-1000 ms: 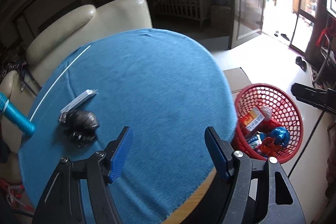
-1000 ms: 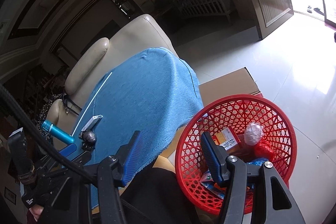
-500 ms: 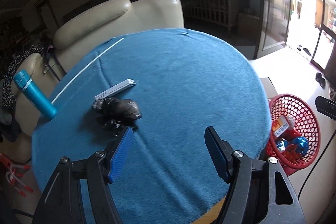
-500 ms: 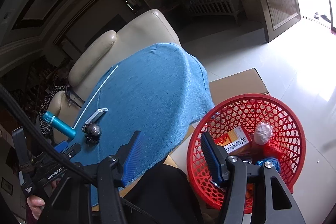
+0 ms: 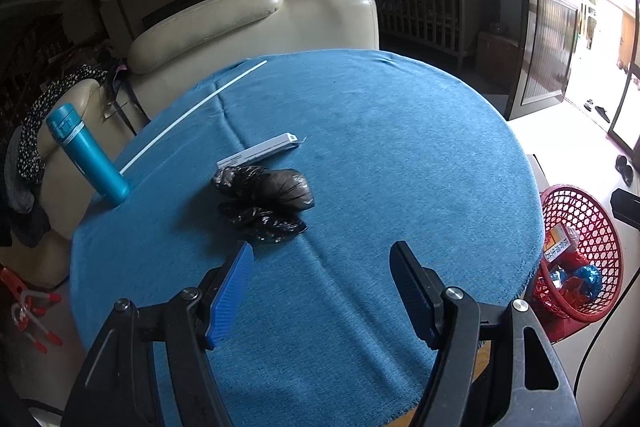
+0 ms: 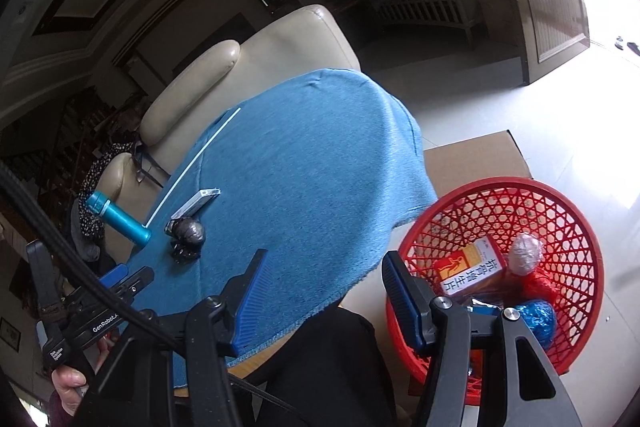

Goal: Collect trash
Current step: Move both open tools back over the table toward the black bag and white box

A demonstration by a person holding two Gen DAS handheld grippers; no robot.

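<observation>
Left wrist view: the left gripper (image 5: 322, 287) hangs over the near part of the round table, which is covered with a blue cloth (image 5: 400, 155). Its two fingers are spread apart with only cloth showing between them. The trash here is a crumpled black bag (image 5: 266, 197), lying on the cloth just beyond the tip of the left-hand finger (image 5: 232, 289), close to it but not touching and outside the gap. Just behind the bag lies a flat white box (image 5: 260, 153), and farther behind runs a thin white stick (image 5: 192, 115). A teal bottle (image 5: 86, 155) stands tilted at the cloth's edge, to the left of the bag. A red basket (image 5: 580, 251) sits on the floor off the table's right edge, well apart from the bag, with wrappers already in it. A cream sofa (image 5: 248, 23) stands behind the table.

Right wrist view: the right gripper (image 6: 320, 295) also has its fingers spread and grips nothing; between them show the cloth's hanging edge and a dark garment. The black bag (image 6: 188, 233) lies far to the left of these fingers, near the teal bottle (image 6: 118, 217). The red basket (image 6: 560, 211) sits just beyond the right-hand finger (image 6: 400, 301), holding an orange and white carton (image 6: 472, 267). A hand (image 6: 70, 383) at the lower left grips the left gripper's handle.
</observation>
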